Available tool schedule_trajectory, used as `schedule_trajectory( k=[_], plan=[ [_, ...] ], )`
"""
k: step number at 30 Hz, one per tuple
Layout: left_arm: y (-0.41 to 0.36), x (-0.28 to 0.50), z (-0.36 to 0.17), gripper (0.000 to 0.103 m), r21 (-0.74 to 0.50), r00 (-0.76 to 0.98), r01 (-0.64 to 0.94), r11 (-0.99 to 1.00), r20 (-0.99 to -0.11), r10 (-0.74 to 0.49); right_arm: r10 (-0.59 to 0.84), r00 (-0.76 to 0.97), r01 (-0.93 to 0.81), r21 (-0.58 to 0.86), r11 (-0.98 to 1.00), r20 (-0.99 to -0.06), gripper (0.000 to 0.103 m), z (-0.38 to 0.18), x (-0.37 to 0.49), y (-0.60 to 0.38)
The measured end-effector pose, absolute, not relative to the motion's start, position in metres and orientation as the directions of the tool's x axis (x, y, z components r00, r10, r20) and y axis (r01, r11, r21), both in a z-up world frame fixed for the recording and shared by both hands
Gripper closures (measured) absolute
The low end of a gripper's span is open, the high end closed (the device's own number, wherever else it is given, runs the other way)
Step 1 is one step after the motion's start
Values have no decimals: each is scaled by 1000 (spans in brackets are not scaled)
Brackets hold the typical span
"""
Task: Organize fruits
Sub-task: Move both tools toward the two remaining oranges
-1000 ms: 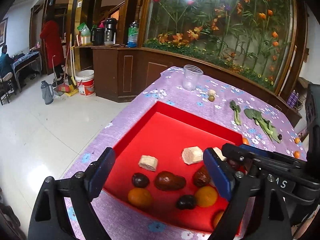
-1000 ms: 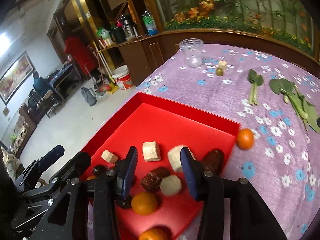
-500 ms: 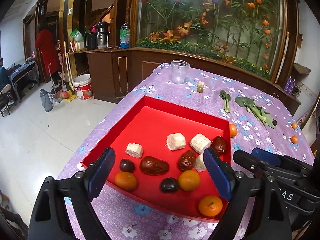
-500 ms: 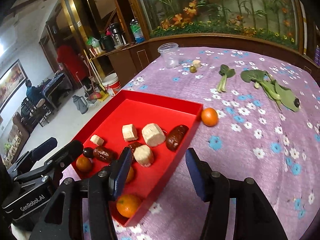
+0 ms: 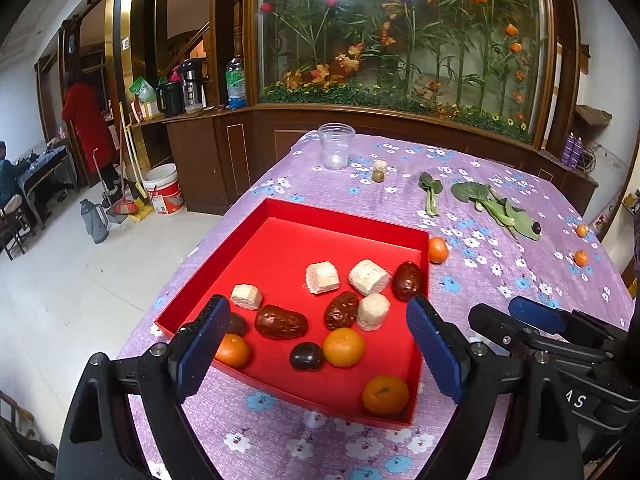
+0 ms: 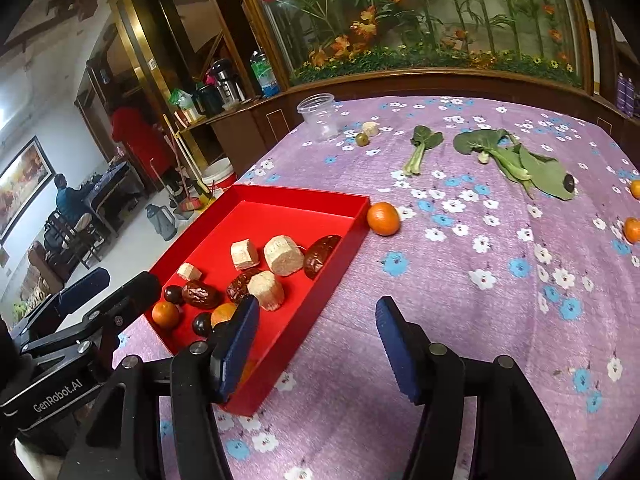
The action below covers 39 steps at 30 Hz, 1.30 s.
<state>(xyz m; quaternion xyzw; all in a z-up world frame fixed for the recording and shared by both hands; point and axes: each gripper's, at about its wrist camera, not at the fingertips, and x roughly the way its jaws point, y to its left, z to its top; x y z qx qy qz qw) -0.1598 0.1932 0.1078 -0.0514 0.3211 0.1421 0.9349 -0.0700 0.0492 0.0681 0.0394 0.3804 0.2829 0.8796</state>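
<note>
sitting on a purple cloth printed with small white and blue flowers [image 5: 520, 280], a shallow red tray [image 5: 344, 216] with straight matte walls holds the sorted pieces: wrinkled glossy red-brown dates [image 5: 281, 321], pale fibrous chunks cut into blocky cylinders [image 5: 322, 277], smooth dark round fruits [image 5: 307, 356] and dimpled orange tangerines [image 5: 344, 347]. one tangerine in the near right corner [image 5: 385, 395] lies close against the wall. outside the tray, a loose tangerine [image 6: 383, 219] rests on the cloth just beside the far right corner, almost touching the wall. two more small oranges [image 5: 580, 258] lie well apart near the right edge of the table. farther back are limp leafy greens [image 6: 516, 160] with a dark fruit on one leaf, a clear ribbed plastic cup [image 6: 319, 117], a small green fruit and a pale chunk beside it.

the left gripper [image 5: 316, 354] hangs over the near edge of the tray, its blue ridged pads spread wide and holding nothing. the right gripper [image 6: 316, 344] is over the tray's right side and the bare cloth, jaws likewise wide apart and empty; its left finger [image 6: 236, 344] hides part of a tangerine in the tray
</note>
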Motion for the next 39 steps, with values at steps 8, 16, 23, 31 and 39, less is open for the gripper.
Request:
schedule_trajectory(
  k=[8,16,23,31,39],
  plan=[
    [166,-160,109,12,31,755,-268,963,-615,230,489,599,-441,249,862,-634,31,68,-81,16],
    [152,-142,99,12,-2,743,-214,977,-649,162,436,605,-358,262,896,-666,31,53,-66,-37],
    [132,-109,87,12,-59,727,-100,993,-686,32,370,630,-265,258,929,-683,31,50,-44,-95],
    [99,-71,79,12,-136,700,10,991,-707,-104,241,682,-118,221,968,-690,31,47,-4,-175],
    [74,-25,78,12,-155,690,103,983,-700,-182,124,689,47,214,976,-714,31,41,60,-243]
  ],
)
